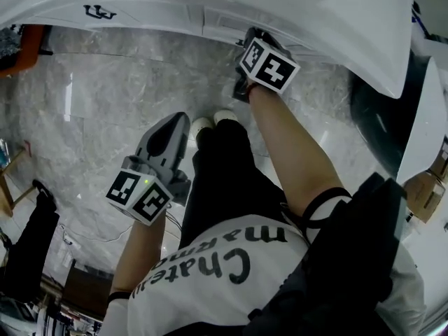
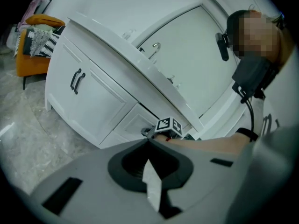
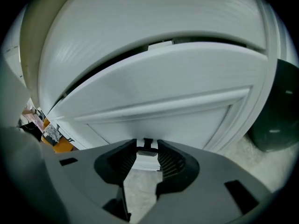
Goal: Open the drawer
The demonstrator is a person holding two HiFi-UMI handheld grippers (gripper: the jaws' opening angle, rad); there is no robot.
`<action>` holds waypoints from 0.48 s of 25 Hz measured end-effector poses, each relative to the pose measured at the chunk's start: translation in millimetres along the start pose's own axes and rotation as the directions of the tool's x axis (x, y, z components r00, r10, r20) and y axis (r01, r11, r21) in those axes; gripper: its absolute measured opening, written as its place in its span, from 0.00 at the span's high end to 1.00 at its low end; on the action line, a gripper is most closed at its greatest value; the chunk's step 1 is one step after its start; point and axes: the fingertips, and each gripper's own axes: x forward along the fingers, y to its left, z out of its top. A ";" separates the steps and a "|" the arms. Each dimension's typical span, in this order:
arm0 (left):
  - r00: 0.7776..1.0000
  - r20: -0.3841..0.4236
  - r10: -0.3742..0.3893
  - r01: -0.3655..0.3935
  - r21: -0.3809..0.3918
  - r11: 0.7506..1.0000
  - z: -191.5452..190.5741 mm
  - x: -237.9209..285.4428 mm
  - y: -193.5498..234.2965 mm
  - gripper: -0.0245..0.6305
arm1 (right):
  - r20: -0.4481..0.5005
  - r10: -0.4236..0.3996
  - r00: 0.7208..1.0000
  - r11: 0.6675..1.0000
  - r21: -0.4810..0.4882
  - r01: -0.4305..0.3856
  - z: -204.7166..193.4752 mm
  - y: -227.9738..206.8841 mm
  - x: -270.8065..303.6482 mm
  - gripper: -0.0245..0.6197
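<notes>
A white drawer front [image 3: 177, 92] of the vanity fills the right gripper view, with a dark gap along its top edge. Its small handle [image 3: 147, 149] sits between my right gripper's [image 3: 147, 158] ribbed pads, which close on it. In the head view the right gripper [image 1: 250, 42] reaches under the white countertop [image 1: 210, 5]. The left gripper view shows it against the low drawer [image 2: 133, 122]. My left gripper [image 1: 178, 121] hangs over the marble floor, away from the cabinet. Its jaws [image 2: 149, 141] meet at the tips with nothing held.
Two cabinet doors with black handles [image 2: 77, 80] stand left of the drawer. An orange chair with a striped cloth [image 2: 35, 36] is further left. A dark round bin [image 3: 275, 120] stands right of the vanity. The person's feet [image 1: 213, 121] are close to the cabinet base.
</notes>
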 end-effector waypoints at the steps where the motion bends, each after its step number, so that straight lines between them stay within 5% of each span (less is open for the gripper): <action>1: 1.000 0.007 0.006 -0.006 -0.007 1.000 3.3 -4.2 -2.0 0.96 | -0.013 0.003 1.000 1.000 -0.004 -0.003 0.9 0.3 0.7 0.73; 12: 0.999 0.042 0.026 -0.025 -0.017 1.000 14.6 -24.5 -36.2 0.96 | -0.152 0.029 0.988 0.999 -0.036 -0.035 -2.8 2.0 3.7 0.74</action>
